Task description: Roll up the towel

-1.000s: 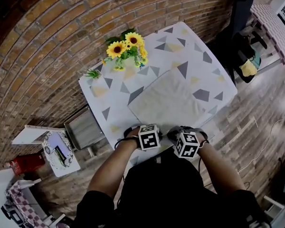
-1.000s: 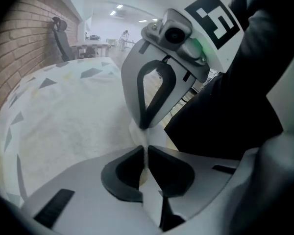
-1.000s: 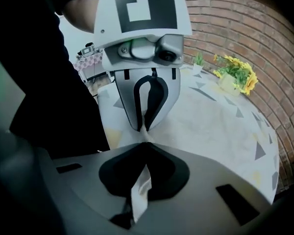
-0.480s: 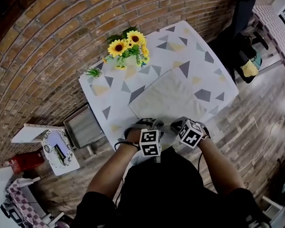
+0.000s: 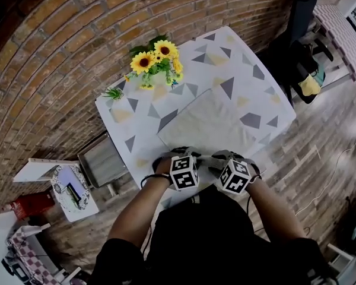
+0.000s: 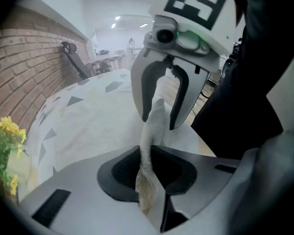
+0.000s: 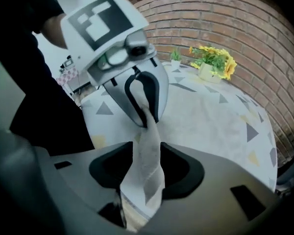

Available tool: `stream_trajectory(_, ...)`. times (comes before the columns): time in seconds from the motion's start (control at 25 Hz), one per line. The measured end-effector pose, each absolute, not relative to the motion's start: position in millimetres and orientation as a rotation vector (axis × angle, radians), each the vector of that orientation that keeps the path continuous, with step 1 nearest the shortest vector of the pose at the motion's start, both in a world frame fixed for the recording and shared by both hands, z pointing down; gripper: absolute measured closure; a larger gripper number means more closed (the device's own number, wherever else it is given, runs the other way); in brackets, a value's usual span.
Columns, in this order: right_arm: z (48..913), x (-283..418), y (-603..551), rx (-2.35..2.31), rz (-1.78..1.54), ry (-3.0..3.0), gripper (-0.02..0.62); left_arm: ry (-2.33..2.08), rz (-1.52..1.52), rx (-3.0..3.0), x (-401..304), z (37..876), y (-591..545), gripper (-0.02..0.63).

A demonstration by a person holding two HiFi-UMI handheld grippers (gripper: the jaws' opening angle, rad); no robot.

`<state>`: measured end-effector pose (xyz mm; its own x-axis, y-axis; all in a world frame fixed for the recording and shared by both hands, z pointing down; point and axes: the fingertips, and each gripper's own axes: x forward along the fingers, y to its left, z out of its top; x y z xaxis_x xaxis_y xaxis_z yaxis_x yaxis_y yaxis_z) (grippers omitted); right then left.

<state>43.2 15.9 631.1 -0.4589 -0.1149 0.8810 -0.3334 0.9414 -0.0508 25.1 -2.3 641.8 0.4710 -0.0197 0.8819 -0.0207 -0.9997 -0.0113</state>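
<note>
At the far left of the head view, a grey tray (image 5: pixel 101 159) stands just beside the table (image 5: pixel 256 51). The table is covered with a triangle print. On its far left corner you have a small green plant (image 5: pixel 114 92), and next to it a bunch of sunflowers (image 5: pixel 154 55).

The towel (image 5: pixel 210 123) is pale and plain, and it lies flat in the middle of the table. Only its near edge is raised, at your two grippers, which are close together at the near side of the table.

Your left gripper (image 6: pixel 148 182) is closing. Its jaws are narrow and they pinch a twisted fold of the towel. This fold runs across to your right gripper (image 7: pixel 139 180).

The jaws of the right gripper are opening and stand wide. The fabric is between them, but it hangs loose and the pads do not press on it. The lower part of this fabric carries a grey triangle, like the tablecloth (image 7: pixel 225 116), so I cannot tell how much of it is towel.

To the right of the table there is wooden floor (image 5: pixel 320 153).
</note>
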Motion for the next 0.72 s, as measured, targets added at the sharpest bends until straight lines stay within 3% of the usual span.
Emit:
stream_trajectory(0.16, 639, 52, 5, 0.355, 0.208, -1.999, 0.423, -0.089, 1.598, 2.677, 22, 638, -13, 0.52)
stream_trajectory(0.32, 635, 61, -16, 0.411, 0.235, -2.01, 0.472, -0.181, 1.628, 2.688, 17, 634, -28, 0.451)
stream_trajectory(0.72, 624, 65, -60, 0.509, 0.264, -2.052, 0.511, -0.06, 1.783, 2.696, 27, 640, -26, 0.43)
